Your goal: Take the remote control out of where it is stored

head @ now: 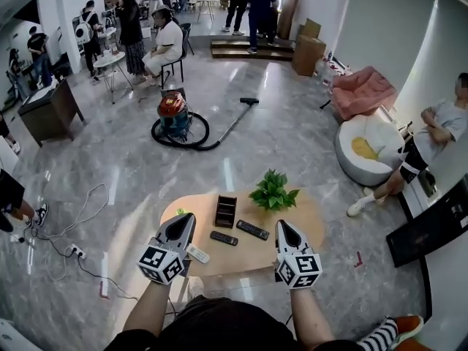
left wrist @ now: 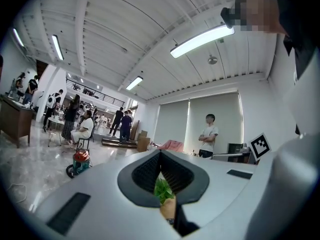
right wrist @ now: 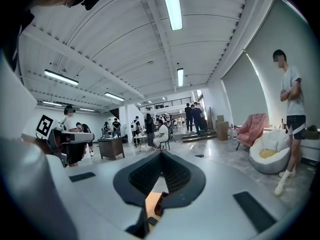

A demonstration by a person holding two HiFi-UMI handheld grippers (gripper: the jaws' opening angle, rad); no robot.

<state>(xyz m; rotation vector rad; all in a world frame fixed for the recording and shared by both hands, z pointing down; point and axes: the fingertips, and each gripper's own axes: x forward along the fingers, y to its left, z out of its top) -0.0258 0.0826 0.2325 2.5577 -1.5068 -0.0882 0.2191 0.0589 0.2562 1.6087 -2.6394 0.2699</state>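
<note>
Two claws closed and empty, left claw (head: 188,220), right claw (head: 281,225), black remote (head: 253,229) lying beyond, between them

The left gripper (head: 188,218) and right gripper (head: 282,227) are smooth pale-grey plastic shells tapering to points, lined with black ribbed pads (left wrist: 147,172) — each carries a cube of black-and-white square markers (head: 162,263) — and the person wears black clothing (head: 219,329)
</note>
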